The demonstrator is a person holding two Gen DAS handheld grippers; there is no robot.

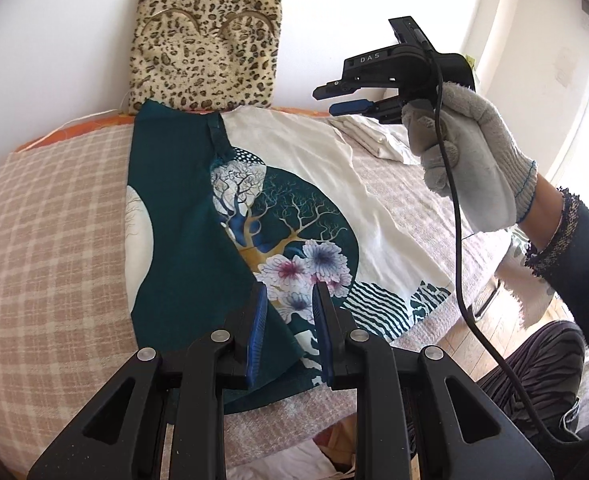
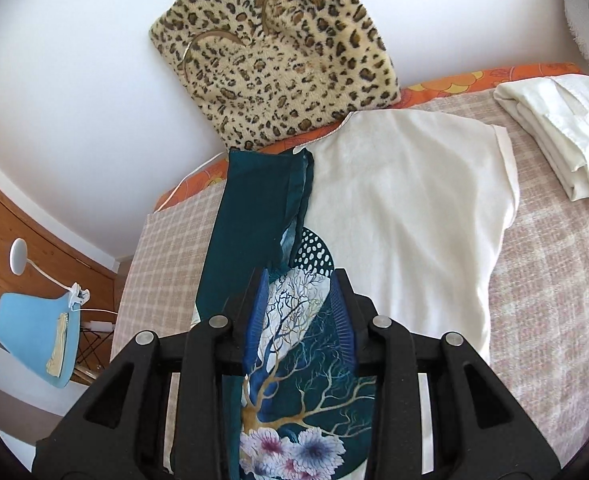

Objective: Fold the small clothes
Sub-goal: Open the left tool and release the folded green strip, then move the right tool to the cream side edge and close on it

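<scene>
A big bed with a pink and white checked cover is taking up most of both views. A spotty leopard-print cushion is leaning on the white wall at the far edge of the bed.

A cream T-shirt is lying flat on the bed. It is showing a big round picture with a bare tree, pink and white flowers and wavy stripes. Its left side is folded over onto the middle, so the dark green inside is facing up in a long strip. The other short sleeve is still lying out flat.

A pile of 1 or 2 folded white clothes is sitting near the T-shirt, by that sleeve.

The right tool is hanging in the air above the shirt, held by a hand in a grey glove. Its 2 fingers are apart, with nothing between them.

The left tool is hovering over the near hem of the shirt. Its 2 blue fingers are also apart, holding nothing.
</scene>
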